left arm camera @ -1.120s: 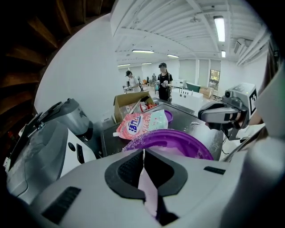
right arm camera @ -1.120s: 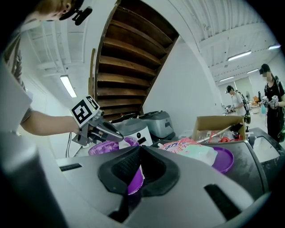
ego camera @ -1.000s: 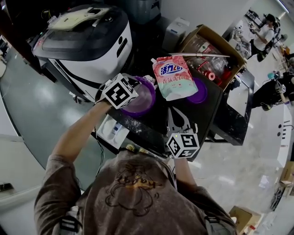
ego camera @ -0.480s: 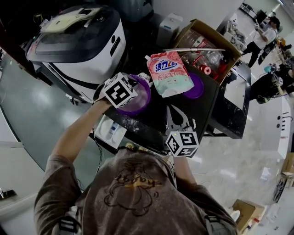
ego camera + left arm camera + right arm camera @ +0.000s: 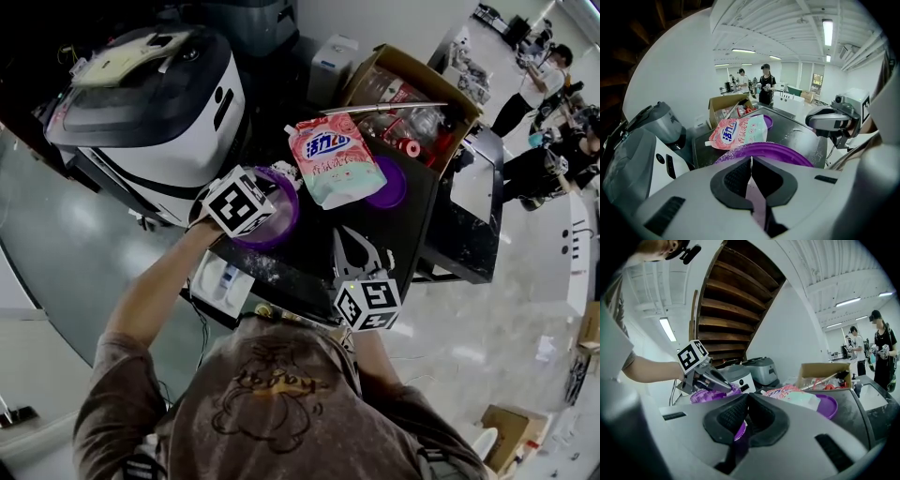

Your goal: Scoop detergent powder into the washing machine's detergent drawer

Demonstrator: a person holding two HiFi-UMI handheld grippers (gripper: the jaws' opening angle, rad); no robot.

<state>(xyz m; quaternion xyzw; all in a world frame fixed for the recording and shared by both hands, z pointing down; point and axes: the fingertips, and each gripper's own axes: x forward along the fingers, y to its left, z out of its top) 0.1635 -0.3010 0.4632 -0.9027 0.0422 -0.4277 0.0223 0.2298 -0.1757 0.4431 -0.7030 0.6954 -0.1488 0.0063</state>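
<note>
A purple tub (image 5: 279, 223) with white powder on its rim (image 5: 740, 151) stands at the left of the black table (image 5: 412, 234). My left gripper (image 5: 265, 208) reaches into the tub from the left, shut on a thin lilac scoop handle (image 5: 754, 201); its bowl is hidden. A pink detergent pouch (image 5: 333, 161) lies behind the tub. The white detergent drawer (image 5: 217, 279) sticks out below the table's near-left edge. My right gripper (image 5: 352, 239) hovers near the table's front edge, right of the tub, its pads together (image 5: 746, 397); purple shows in the gap below them.
The white and black washing machine (image 5: 141, 103) stands left of the table. A purple lid (image 5: 389, 185) lies right of the pouch. An open cardboard box (image 5: 412, 94) with bottles sits at the back. People stand far off at the upper right.
The head view has shifted a little. My left gripper stays at the tub and the right one stays near the front edge; neither has visibly opened or let go.
</note>
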